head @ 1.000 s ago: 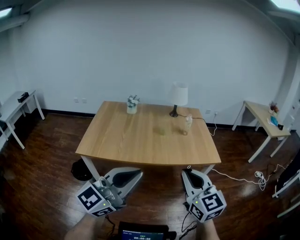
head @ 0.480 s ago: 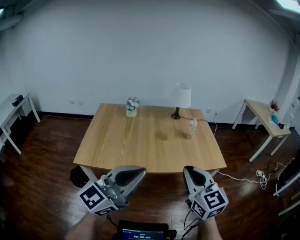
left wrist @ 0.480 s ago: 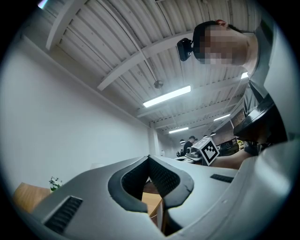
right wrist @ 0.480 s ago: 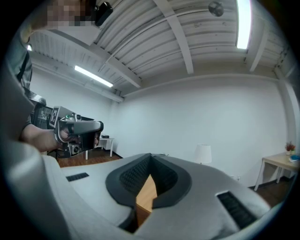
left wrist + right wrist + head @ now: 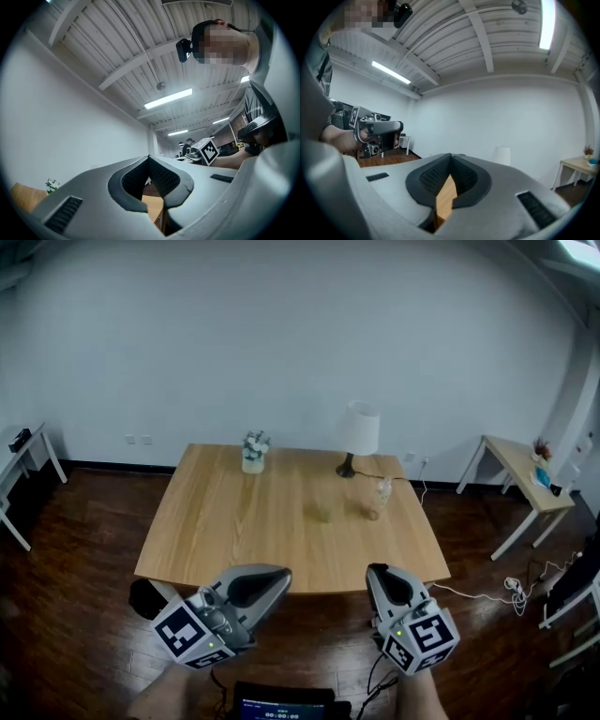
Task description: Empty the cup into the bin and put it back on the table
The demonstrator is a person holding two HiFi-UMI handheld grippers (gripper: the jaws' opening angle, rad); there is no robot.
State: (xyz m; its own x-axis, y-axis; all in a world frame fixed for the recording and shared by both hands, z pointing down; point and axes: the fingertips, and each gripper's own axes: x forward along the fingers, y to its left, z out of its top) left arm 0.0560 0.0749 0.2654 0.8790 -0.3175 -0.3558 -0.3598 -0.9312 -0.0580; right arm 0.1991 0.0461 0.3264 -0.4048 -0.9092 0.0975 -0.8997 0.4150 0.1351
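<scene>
A clear cup (image 5: 375, 498) stands on the wooden table (image 5: 234, 531), right of centre and near the lamp's foot. A faint greenish thing (image 5: 322, 514) lies to its left. A dark bin-like container (image 5: 143, 597) sits on the floor under the table's near left corner, partly hidden by the tabletop. My left gripper (image 5: 279, 576) (image 5: 149, 158) and right gripper (image 5: 377, 574) (image 5: 450, 155) are both shut and hold nothing. They hover side by side just short of the table's near edge, far from the cup.
A white lamp (image 5: 357, 432) and a small flower pot (image 5: 251, 453) stand at the table's far edge. A cable (image 5: 487, 594) trails over the dark wood floor on the right. Side tables stand at the right wall (image 5: 520, 470) and the left wall (image 5: 23, 442).
Both grippers and the head view have come closer to the table. The near edge now lies just ahead of the fingertips. Both stay shut.
</scene>
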